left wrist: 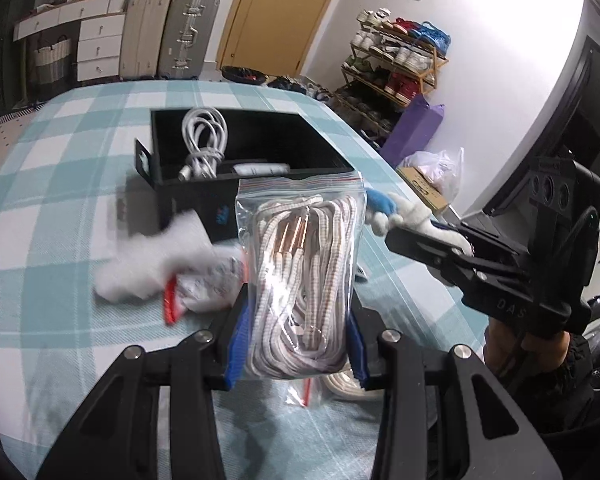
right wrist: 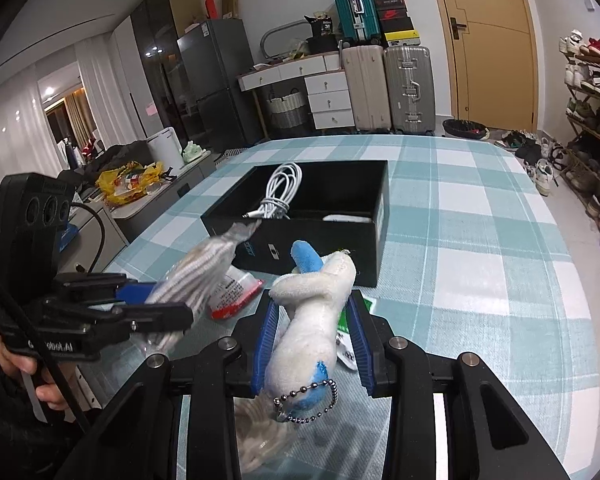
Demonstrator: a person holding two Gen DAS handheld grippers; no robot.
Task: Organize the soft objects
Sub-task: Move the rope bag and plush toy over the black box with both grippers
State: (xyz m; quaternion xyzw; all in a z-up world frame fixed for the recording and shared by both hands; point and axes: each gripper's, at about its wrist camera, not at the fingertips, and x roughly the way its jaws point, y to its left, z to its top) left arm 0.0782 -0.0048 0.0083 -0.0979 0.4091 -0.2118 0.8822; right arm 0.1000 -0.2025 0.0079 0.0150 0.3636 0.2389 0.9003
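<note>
Both loads are hanging just short of the black box (right wrist: 300, 216), near side, box straight ahead. Left hand-held gripper (left wrist: 295, 344) is clamping the zip bag of cord (left wrist: 300, 272), long axis upright. Right hand-held gripper (right wrist: 312, 344) is gripping the plush toy (right wrist: 312, 312), slightly nearer. White cable (right wrist: 279, 192) is filling the box's left end; small packets (right wrist: 235, 296) are lying on the worktop (right wrist: 480, 240) before its front wall.

- A yellow-tan door (right wrist: 496, 40) stands closed in the far wall.
- Two upright suitcases, one beige (right wrist: 366, 86) and one silver (right wrist: 410, 88), stand side by side left of the door; a teal suitcase (right wrist: 354, 8) sits above them beside stacked shoe boxes (right wrist: 398, 20).
- A white drawer unit (right wrist: 328, 98) stands beside a woven basket (right wrist: 287, 110).
- A shoe rack (left wrist: 396, 68) is crowded with sneakers (mostly white and red).
- A dark fridge (right wrist: 215, 84) stands further left.
- A purple bag (left wrist: 414, 130) sits on the floor.
</note>
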